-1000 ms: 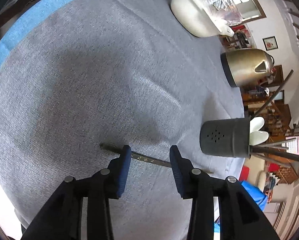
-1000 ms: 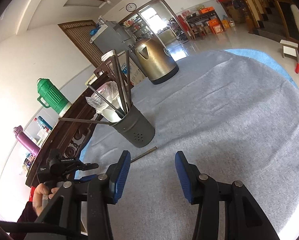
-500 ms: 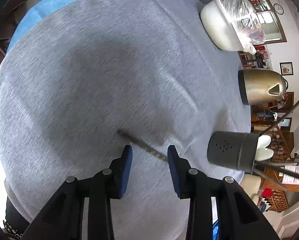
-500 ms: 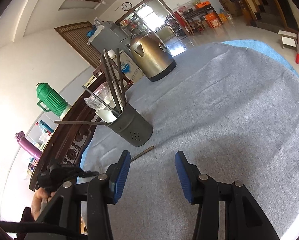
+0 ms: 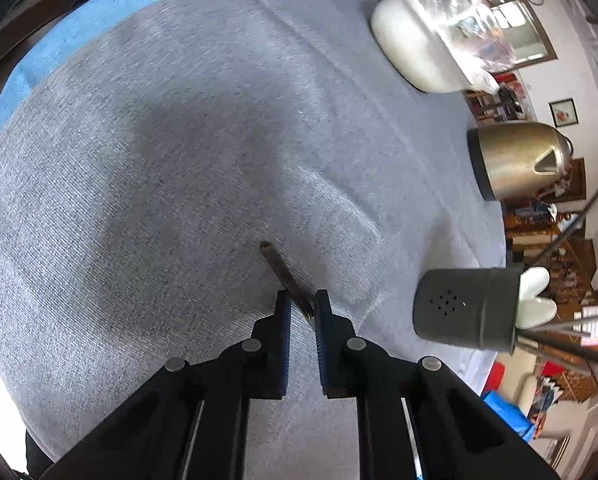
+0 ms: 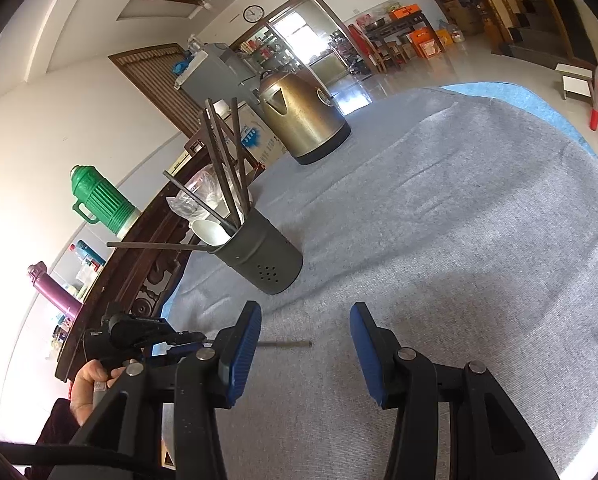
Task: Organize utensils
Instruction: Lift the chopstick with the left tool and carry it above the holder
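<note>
I see the left black two-finger gripper with blue pads at lower centre of its frame, jaws drawn nearly together and pinching a thin dark stick between the pads. The right black two-finger gripper with blue pads sits at the bottom of its frame, jaws spread wide, nothing between them. A bare hand at lower left of the right view grips the left gripper's handle.

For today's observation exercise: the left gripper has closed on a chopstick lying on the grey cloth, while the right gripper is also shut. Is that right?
Not quite. The left gripper is closed on the chopstick on the grey cloth, but the right gripper is open and empty, as the right wrist view shows.
</note>
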A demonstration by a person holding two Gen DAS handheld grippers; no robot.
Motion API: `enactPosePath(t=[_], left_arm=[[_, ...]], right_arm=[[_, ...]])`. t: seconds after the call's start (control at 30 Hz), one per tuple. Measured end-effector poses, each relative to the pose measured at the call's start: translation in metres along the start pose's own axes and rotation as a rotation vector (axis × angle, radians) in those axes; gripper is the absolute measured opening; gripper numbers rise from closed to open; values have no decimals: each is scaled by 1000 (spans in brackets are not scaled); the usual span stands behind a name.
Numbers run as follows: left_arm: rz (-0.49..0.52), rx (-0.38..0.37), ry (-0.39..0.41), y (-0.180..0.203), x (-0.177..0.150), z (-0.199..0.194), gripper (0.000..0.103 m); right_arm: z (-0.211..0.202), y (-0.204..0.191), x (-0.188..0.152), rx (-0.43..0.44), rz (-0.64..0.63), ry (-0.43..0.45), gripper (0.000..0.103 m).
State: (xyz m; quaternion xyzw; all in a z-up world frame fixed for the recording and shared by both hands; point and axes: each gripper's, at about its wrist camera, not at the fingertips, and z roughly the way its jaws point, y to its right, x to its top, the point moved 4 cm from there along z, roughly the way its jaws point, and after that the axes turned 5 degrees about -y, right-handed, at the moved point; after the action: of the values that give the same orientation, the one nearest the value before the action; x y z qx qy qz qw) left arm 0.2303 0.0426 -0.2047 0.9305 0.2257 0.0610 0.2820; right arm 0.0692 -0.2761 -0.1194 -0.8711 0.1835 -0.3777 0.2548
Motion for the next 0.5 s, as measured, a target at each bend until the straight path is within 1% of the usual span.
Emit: enactPosePath(t=[0.07, 0.2, 0.23, 0.3, 0.37, 0.5], left_arm=[[48, -18, 23, 9, -1, -9, 9], [151, -45, 102, 28, -4, -39, 7], [196, -48, 138, 36, -7, -51, 7], [253, -54, 181, 46, -12, -66, 7], [326, -58, 238, 59, -22, -86, 7], [440, -68, 317, 76, -41, -119, 6]], right_arm=[[-1, -1, 0, -3, -5, 3, 50], [-4, -3, 1, -3, -7, 10, 50], [-4, -4, 1, -4, -8, 11, 50], [-4, -6, 0, 0, -10, 10, 50], [-5, -10, -2, 3, -20, 12, 50], [-6, -18, -4, 10, -38, 10, 50]])
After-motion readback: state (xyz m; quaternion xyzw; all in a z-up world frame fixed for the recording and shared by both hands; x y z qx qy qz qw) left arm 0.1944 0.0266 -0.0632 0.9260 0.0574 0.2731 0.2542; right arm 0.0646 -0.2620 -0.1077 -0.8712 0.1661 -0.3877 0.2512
